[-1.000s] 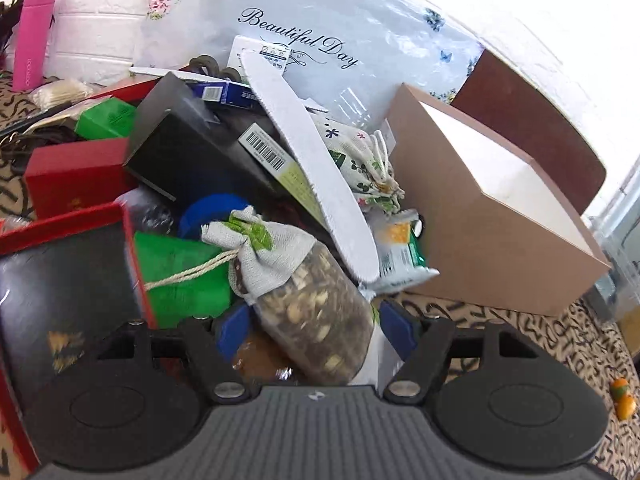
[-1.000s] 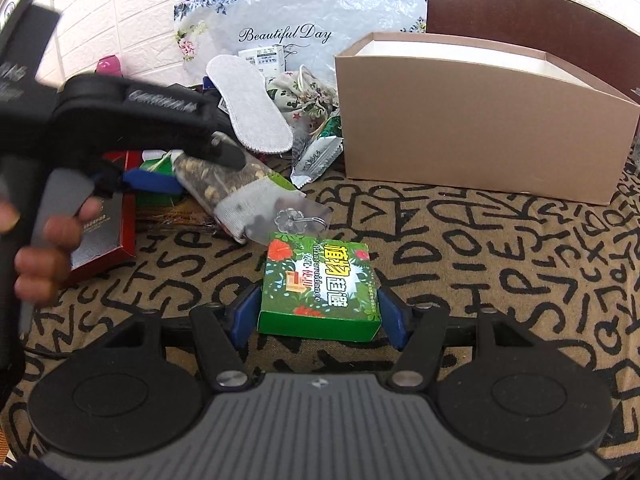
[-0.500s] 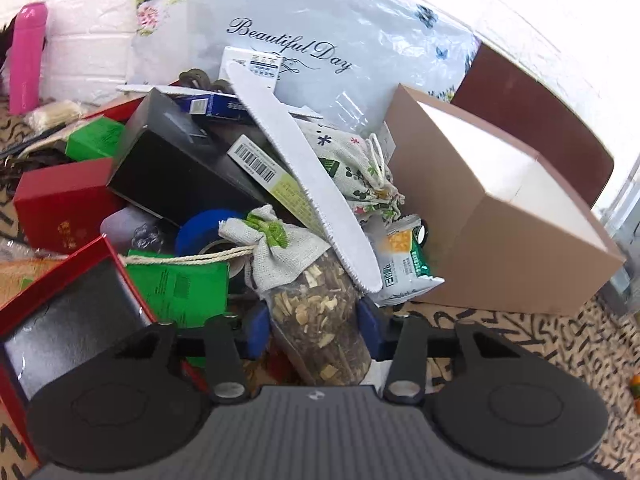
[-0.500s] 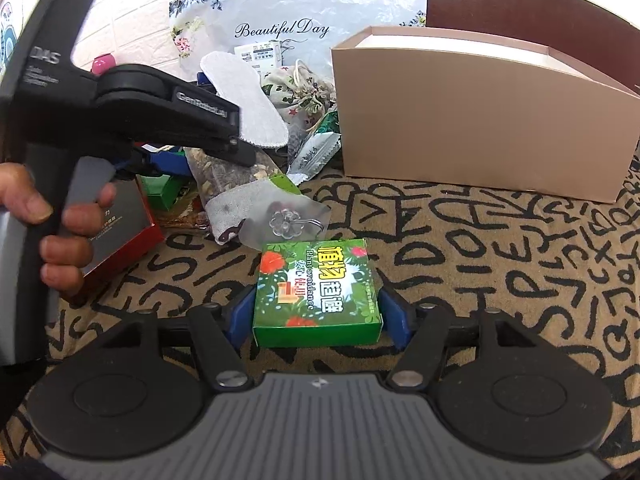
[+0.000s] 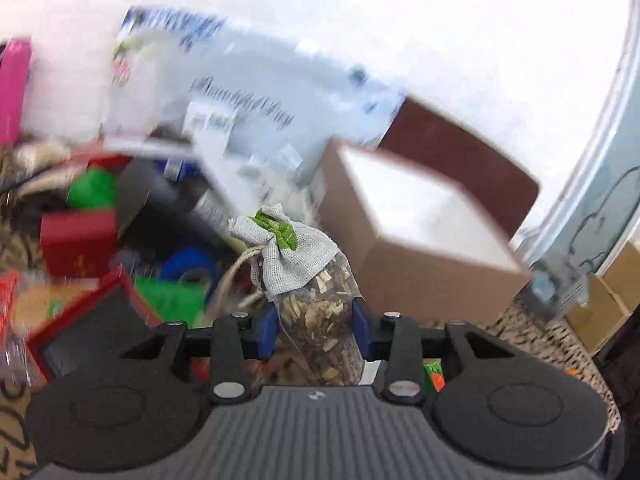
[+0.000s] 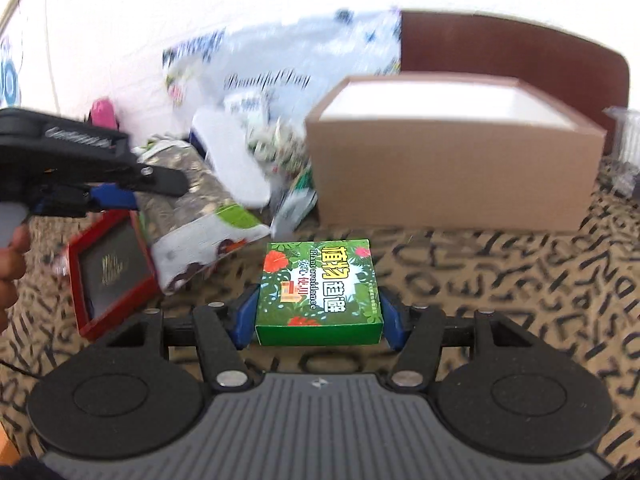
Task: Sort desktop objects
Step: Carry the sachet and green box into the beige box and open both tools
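My left gripper [image 5: 314, 330] is shut on a clear sachet of dried herbs with a cloth top [image 5: 316, 300] and holds it lifted above the pile; it also shows in the right wrist view [image 6: 188, 216], hanging from the left gripper [image 6: 116, 196]. My right gripper [image 6: 318, 316] is shut on a green printed box [image 6: 318, 288], held above the patterned cloth. An open brown cardboard box [image 5: 420, 248] stands ahead to the right and also shows in the right wrist view [image 6: 452, 156].
A blurred pile lies at left: red boxes [image 5: 76, 236], a red-framed black box [image 6: 108, 272], green packs [image 5: 172, 296], blue tape [image 5: 188, 264], a white insole [image 6: 232, 164], a floral plastic bag [image 5: 248, 108], a pink bottle [image 5: 14, 88]. A brown board [image 6: 512, 48] stands behind the box.
My left gripper has lifted the herb sachet up off the pile and swung right. My right gripper has risen with the green box, nearer the cardboard box.
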